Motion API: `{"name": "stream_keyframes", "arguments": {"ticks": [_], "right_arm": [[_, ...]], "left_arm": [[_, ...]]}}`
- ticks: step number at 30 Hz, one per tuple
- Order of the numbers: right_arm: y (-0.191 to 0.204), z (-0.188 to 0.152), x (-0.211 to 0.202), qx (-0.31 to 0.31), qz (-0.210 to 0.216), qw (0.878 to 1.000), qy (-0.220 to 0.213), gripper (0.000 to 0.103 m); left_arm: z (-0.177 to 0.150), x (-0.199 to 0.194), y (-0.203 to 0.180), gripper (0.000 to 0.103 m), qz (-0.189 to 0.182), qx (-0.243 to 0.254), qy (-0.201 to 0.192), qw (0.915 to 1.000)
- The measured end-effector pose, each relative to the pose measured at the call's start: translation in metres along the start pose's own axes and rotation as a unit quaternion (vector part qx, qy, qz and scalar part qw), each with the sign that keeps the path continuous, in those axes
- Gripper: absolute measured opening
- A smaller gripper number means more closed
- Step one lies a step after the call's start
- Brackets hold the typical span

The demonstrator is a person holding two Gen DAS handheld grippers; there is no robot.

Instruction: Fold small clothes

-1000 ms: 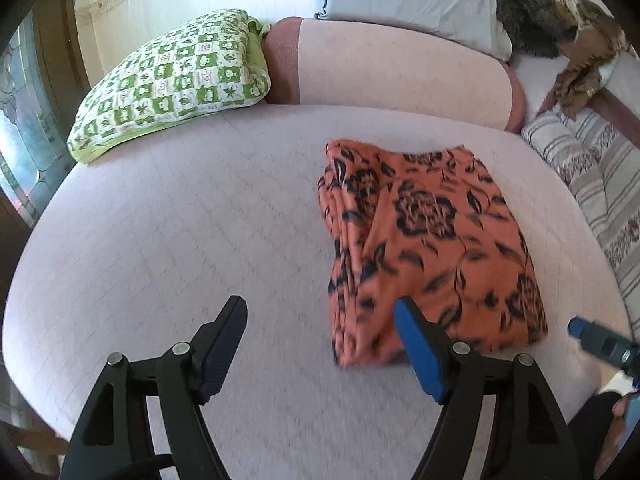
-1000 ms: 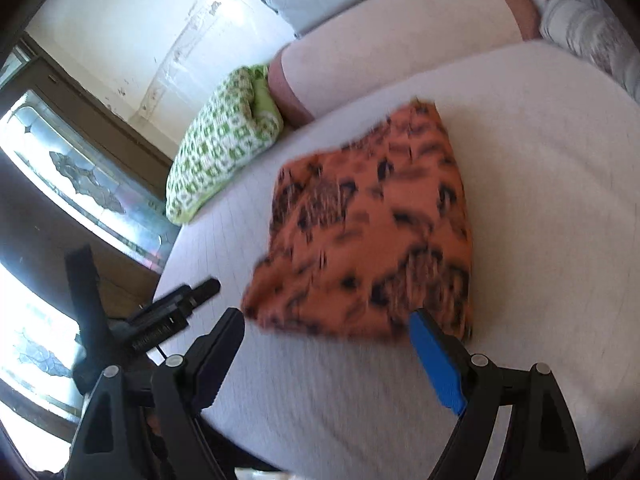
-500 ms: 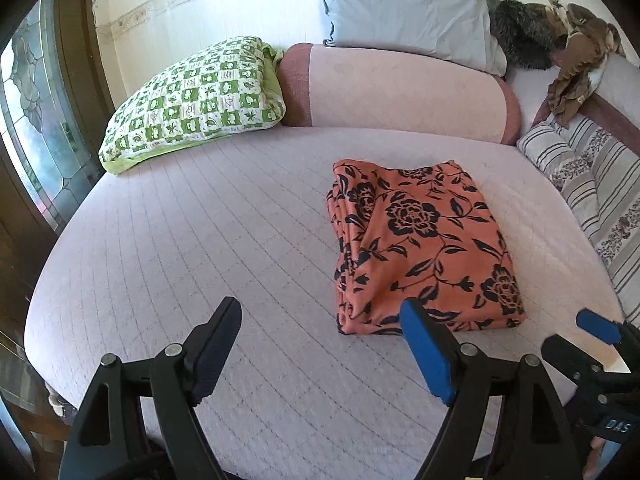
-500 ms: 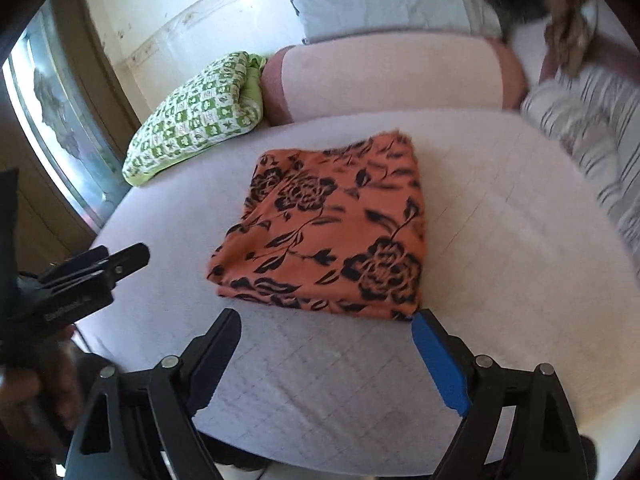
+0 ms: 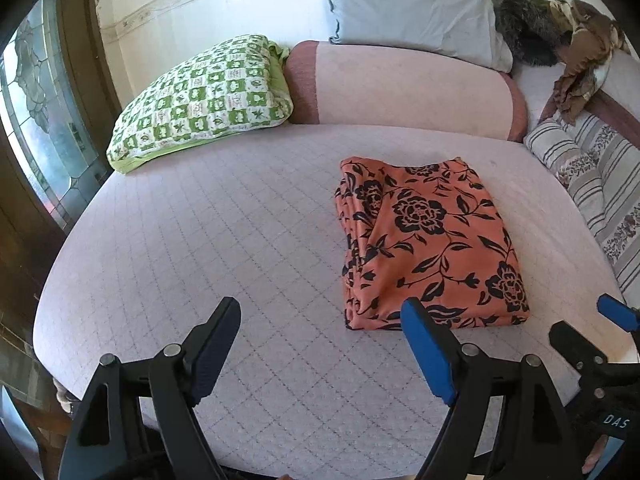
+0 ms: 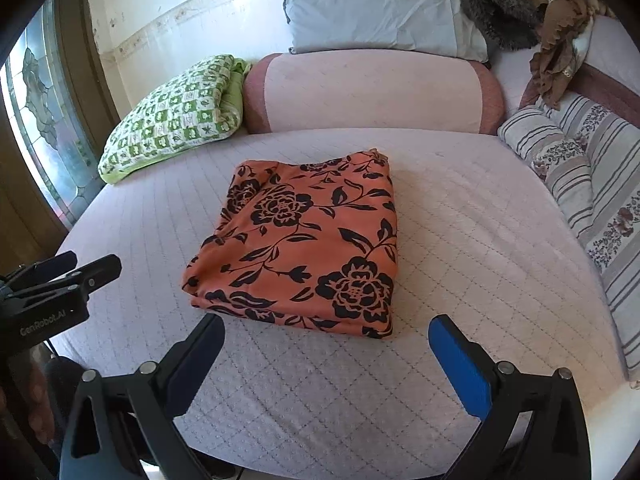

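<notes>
Orange floral garment [image 6: 304, 240] lies folded in flat rectangle on quilted bed cover [image 6: 460, 240], near front edge. Left gripper [image 5: 320, 344] and right gripper [image 6: 326, 356] both spread wide, holding nothing, short of cloth. Judgement: thin, limp, light, likely slippery; pinch stacked layers at near corners.

You're in a home, prob. a bedroom or sitting rm: quilted pink mattress [image 6: 460, 216], bolster [image 6: 372, 92] & pillows [image 6: 372, 8] vs. a worn wall, green check pillow [image 5: 204, 96], striped cushions [image 6: 592, 184], stained-glass window [image 5: 36, 120] at left.
</notes>
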State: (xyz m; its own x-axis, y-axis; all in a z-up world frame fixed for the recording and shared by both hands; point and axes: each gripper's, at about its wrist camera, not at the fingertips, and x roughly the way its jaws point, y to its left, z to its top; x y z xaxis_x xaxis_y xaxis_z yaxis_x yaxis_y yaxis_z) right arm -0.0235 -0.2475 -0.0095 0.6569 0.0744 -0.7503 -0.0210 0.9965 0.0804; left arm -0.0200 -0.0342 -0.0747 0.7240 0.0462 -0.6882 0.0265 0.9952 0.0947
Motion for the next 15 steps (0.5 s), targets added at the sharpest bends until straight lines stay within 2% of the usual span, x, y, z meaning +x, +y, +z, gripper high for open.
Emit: {"name": "stream_keyframes", "arguments": {"ticks": [4,9,15], "right_arm": [[0.002,0.0,0.004,-0.012,-0.016,1.0,0.004,0.103],[0.0,0.003,0.008,-0.012,-0.026,1.0,0.007,0.103],[-0.005,0.011,0.009,-0.015,-0.044,0.999,0.005,0.103]], "left_arm": [[0.003,0.0,-0.005,0.083,-0.011,0.002,-0.002,0.9999],[0.009,-0.003,-0.009,0.083,0.002,0.007,-0.011,0.9999],[0.014,0.0,-0.009,0.083,-0.028,-0.004,-0.01,0.9995]]}}
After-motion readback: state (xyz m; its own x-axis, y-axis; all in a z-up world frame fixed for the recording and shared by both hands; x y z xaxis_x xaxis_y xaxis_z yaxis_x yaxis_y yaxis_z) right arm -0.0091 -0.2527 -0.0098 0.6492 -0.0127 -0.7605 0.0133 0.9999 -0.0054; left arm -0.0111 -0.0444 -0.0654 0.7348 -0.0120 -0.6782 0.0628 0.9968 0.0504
